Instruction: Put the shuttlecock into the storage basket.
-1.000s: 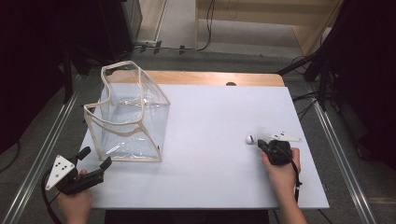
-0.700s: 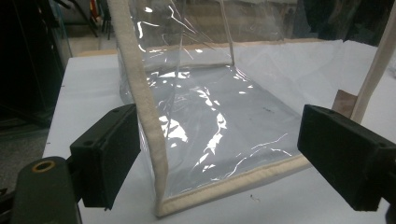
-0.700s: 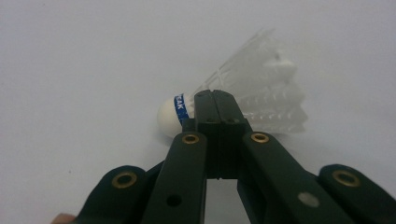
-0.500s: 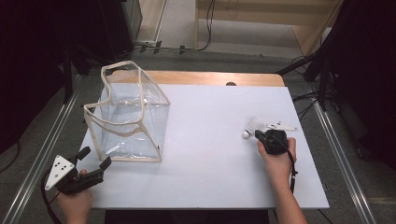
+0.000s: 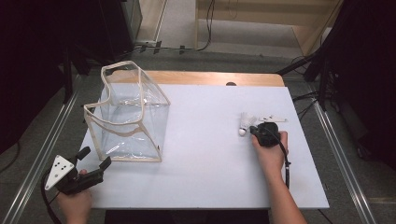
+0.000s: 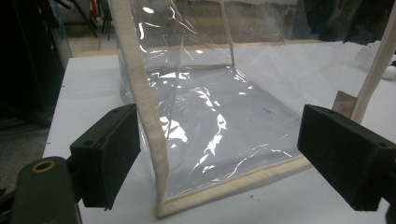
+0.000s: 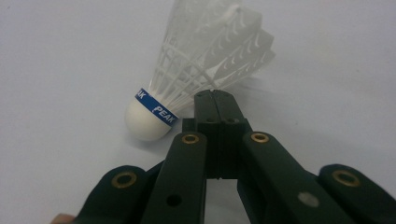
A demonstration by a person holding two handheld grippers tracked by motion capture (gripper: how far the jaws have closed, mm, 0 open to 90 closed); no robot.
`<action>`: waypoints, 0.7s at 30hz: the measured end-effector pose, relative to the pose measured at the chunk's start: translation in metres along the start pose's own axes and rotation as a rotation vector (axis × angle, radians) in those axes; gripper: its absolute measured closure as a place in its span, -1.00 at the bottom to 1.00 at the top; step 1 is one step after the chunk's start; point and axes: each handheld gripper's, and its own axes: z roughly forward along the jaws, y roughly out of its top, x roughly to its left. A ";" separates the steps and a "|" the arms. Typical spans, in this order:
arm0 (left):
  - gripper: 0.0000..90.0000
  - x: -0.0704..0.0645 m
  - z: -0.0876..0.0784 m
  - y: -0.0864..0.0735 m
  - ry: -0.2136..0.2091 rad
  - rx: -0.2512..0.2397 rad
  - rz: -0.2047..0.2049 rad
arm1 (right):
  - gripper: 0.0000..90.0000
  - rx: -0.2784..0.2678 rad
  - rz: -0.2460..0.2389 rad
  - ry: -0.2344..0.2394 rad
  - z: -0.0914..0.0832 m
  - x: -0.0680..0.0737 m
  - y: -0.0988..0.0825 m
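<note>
Shuttlecock (image 7: 187,88) lies on its side at twelve o'clock of the clenched, empty right gripper (image 7: 215,100); released left gripper (image 6: 219,154) frames the clear bag (image 5: 128,116), likely the destination.

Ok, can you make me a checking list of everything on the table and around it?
Surface: white table, wooden strip at its far edge.
Job's things: shuttlecock lying on its side; clear bag standing open.
Clutter: nothing seen.
Grippers: right gripper shut, tips at the shuttlecock's skirt; left gripper open, facing the bag's near corner.
Cables: one trails from the right gripper; more on the floor behind.
Surroundings: dark room, metal rails, wooden furniture behind.
</note>
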 end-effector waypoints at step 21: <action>-0.69 0.000 0.000 0.000 -0.002 0.000 0.000 | 0.04 -0.019 -0.156 0.215 -0.016 0.026 0.015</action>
